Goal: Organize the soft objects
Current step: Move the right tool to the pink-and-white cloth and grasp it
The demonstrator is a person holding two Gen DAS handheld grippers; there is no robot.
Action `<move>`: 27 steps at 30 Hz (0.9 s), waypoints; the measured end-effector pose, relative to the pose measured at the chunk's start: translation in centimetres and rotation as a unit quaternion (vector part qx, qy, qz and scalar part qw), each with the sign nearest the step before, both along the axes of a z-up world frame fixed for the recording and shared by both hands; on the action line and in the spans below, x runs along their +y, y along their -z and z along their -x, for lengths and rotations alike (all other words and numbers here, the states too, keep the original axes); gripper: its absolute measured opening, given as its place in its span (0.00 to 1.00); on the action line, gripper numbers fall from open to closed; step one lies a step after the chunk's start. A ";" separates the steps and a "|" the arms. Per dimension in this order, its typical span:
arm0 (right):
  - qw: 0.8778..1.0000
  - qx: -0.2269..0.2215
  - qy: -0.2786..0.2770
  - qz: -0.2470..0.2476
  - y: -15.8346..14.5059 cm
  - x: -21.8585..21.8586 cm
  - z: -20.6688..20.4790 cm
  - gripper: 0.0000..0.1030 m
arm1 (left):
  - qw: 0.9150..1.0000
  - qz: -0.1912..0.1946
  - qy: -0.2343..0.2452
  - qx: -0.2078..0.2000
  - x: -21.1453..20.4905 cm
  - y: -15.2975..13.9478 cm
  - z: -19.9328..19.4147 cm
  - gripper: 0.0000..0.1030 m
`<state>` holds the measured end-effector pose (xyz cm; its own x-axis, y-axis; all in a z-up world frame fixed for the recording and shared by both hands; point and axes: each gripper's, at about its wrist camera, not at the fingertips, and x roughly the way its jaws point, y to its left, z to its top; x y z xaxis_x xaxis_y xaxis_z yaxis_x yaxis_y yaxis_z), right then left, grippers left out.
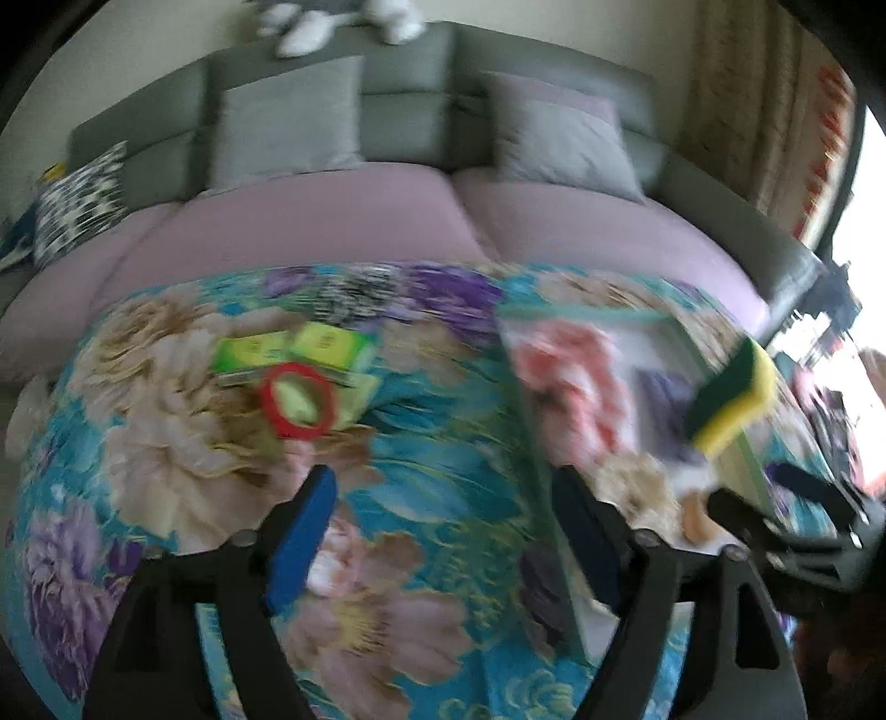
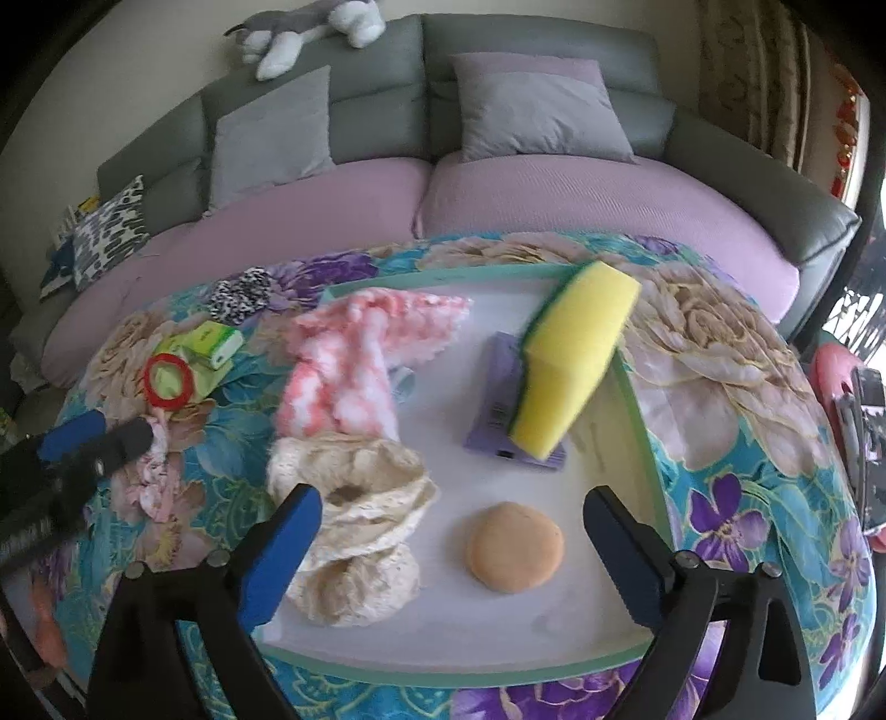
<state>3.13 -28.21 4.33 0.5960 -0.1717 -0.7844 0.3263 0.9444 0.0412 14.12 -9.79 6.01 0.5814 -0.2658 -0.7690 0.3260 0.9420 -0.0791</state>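
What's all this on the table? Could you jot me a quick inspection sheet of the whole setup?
Surface: floral cloth over the table.
Job's things: tray holds yellow sponge leaning on its wall, pink cloth, cream lace fabric, tan round pad, purple item.
Clutter: green packets, red ring, spotted scrunchie.
Grippers: left gripper and right gripper open, nothing between the fingers.
Cables: nothing seen.
Surroundings: sofa, cushions, plush toy.

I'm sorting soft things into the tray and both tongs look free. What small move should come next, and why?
Probably send the left tongs down onto the pink cloth just beneath them. Both tongs are open and empty, and that cloth still lies on the floral cover outside the tray.
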 end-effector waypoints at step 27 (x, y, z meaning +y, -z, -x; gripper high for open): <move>0.986 0.022 -0.165 0.016 1.8 14.6 -9.0 1.00 | 0.961 0.065 -0.268 -0.019 18.4 2.0 -4.3 1.00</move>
